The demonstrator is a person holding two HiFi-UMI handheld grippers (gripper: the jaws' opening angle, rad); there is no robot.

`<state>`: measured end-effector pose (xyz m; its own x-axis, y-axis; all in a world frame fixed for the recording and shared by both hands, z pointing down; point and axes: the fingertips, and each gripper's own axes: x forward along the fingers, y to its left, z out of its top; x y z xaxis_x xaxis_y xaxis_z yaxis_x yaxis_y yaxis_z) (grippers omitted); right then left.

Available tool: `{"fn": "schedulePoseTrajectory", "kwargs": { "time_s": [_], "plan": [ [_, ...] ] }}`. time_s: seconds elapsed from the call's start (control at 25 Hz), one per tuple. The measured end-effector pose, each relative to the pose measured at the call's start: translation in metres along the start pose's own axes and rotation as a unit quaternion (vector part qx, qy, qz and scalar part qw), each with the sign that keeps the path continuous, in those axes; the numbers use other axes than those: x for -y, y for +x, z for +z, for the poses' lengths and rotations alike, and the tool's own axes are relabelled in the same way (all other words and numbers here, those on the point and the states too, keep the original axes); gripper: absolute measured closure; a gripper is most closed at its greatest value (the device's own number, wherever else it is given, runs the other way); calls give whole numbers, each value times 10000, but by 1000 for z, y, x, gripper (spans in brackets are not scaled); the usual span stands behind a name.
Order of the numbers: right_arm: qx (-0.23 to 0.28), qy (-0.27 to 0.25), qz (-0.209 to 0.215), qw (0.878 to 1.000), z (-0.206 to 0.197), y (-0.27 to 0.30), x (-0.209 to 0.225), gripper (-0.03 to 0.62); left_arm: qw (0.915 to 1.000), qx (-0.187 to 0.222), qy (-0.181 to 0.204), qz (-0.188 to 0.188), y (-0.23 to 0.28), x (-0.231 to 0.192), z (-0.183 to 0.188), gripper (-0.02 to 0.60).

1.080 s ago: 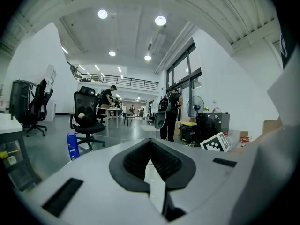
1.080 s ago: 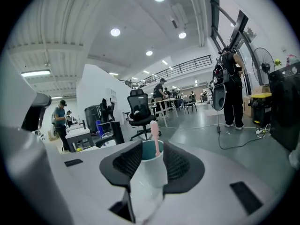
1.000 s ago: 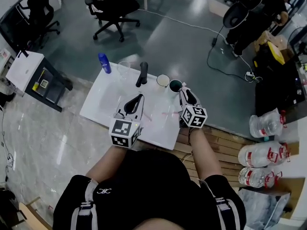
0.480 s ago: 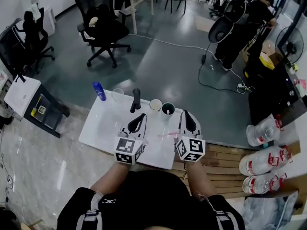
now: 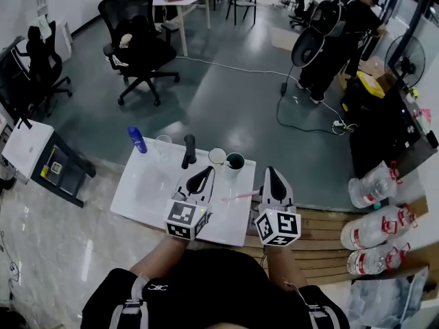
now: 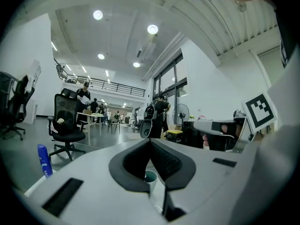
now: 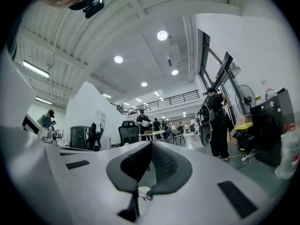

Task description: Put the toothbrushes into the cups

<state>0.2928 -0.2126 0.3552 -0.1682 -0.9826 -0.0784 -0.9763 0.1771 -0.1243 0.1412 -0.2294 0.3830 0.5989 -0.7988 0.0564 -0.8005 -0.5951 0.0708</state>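
Observation:
A white cup (image 5: 217,157) and a dark teal cup (image 5: 234,161) stand side by side at the far edge of the white table (image 5: 147,187). My right gripper (image 5: 271,171) hovers above the table's right end, shut on a pink toothbrush (image 5: 240,195) that sticks out level to its left. The right gripper view shows the jaws (image 7: 151,143) closed, with a pale bit of the brush (image 7: 144,193) below them. My left gripper (image 5: 206,171) is raised just before the cups, shut, nothing plainly between its pads. The teal cup (image 6: 150,178) peeks under its jaws (image 6: 150,141).
A blue bottle (image 5: 136,140), a clear glass (image 5: 163,144) and a black upright object (image 5: 187,151) stand along the table's far edge. Large water bottles (image 5: 374,181) lie on the floor to the right by wooden boards (image 5: 329,245). A black office chair (image 5: 137,53) stands beyond.
Both grippers have lifted off the table toward me. The right one closed on the pink toothbrush, which lay on the table before, and raised it.

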Motion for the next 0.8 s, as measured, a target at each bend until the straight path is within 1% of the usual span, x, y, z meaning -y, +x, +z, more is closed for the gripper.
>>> {"fn": "schedulePoseTrajectory", "kwargs": {
  "time_s": [0.28, 0.4, 0.44, 0.48, 0.52, 0.6, 0.64, 0.72, 0.8],
  "plan": [
    [-28, -124, -148, 9998, -2, -5, 3, 579, 9999, -47, 52, -75, 1, 4, 0, 569],
    [-32, -150, -87, 9998, -4, -5, 2, 579, 9999, -55, 61, -78, 1, 5, -1, 569],
    [-45, -179, -9, 9998, -4, -6, 1, 579, 9999, -64, 66, -81, 1, 6, -2, 569],
    [-65, -212, 116, 9997, -4, -6, 0, 559, 9999, -74, 71, -85, 0, 7, -3, 569],
    [-97, -254, 276, 9992, -4, -6, -2, 530, 9999, -89, 73, -88, -1, 9, -4, 569],
    [-231, -439, 603, 9970, -5, -5, -4, 437, 9999, -128, 69, -84, -3, 11, -6, 569],
    [-335, -612, 746, 9948, -7, -3, -4, 412, 9998, -150, 62, -75, -5, 11, -8, 569],
    [-580, -1080, 1026, 9871, -14, 1, -3, 399, 9998, -189, 52, -54, -7, 10, -11, 569],
    [-855, -1568, 1355, 9746, -24, 5, -2, 389, 9997, -224, 47, -26, -9, 9, -14, 569]
  ]
}}
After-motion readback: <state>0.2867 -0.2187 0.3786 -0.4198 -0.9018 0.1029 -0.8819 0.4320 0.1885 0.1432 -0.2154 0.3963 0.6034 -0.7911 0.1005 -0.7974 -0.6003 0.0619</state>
